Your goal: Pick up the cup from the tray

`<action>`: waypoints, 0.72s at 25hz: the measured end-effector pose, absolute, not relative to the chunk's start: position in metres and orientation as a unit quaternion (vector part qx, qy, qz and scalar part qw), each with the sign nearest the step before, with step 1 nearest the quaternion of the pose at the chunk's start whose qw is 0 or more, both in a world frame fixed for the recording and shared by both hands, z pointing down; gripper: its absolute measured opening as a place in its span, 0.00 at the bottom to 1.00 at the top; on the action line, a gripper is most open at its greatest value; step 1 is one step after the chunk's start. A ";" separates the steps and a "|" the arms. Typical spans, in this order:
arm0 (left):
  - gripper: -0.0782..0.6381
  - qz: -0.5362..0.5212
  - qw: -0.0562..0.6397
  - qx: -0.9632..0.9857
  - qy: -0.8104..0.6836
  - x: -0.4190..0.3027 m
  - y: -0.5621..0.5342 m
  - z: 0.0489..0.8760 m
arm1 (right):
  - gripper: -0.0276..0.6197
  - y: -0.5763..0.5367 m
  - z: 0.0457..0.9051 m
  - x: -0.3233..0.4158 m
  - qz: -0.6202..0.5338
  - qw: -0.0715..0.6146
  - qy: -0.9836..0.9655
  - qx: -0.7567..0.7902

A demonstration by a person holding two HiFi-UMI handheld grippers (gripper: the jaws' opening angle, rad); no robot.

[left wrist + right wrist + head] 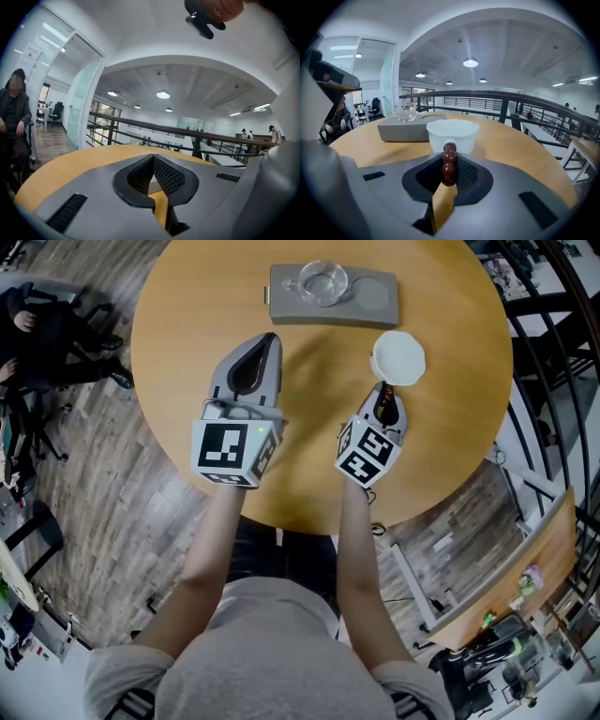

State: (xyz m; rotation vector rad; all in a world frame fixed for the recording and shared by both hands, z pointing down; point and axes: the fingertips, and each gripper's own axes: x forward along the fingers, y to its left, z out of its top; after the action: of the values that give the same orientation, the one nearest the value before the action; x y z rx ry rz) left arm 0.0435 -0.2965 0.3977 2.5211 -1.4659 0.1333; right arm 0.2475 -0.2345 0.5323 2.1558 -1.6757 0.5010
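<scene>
A clear glass cup [323, 279] [404, 111] stands in the left recess of a grey tray [375, 304] [401, 130] at the far side of the round wooden table [187, 324]. A white scalloped bowl [398, 357] [452, 134] sits on the table, nearer than the tray. My right gripper [386, 388] [450, 157] is just behind that bowl, shut on a dark red beaded piece [449, 164]. My left gripper [270, 338] [153, 157] hovers over the table's middle, short of the tray, shut with nothing in it.
The tray's right recess [373, 285] holds nothing. A person in dark clothes [13, 117] sits on a chair left of the table. A dark railing [506, 101] runs behind the table, and a wooden bench [525, 568] stands to the right.
</scene>
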 end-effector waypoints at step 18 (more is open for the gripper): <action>0.12 0.039 0.113 0.856 -0.502 0.035 -0.293 0.392 | 0.28 -0.230 0.548 0.235 0.242 0.181 -0.598 0.742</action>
State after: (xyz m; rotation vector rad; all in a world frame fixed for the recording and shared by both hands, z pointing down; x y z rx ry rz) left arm 0.0348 -0.2926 0.3916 2.5129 -1.4744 0.1149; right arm 0.2354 -0.2299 0.5480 2.0953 -1.6899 0.6834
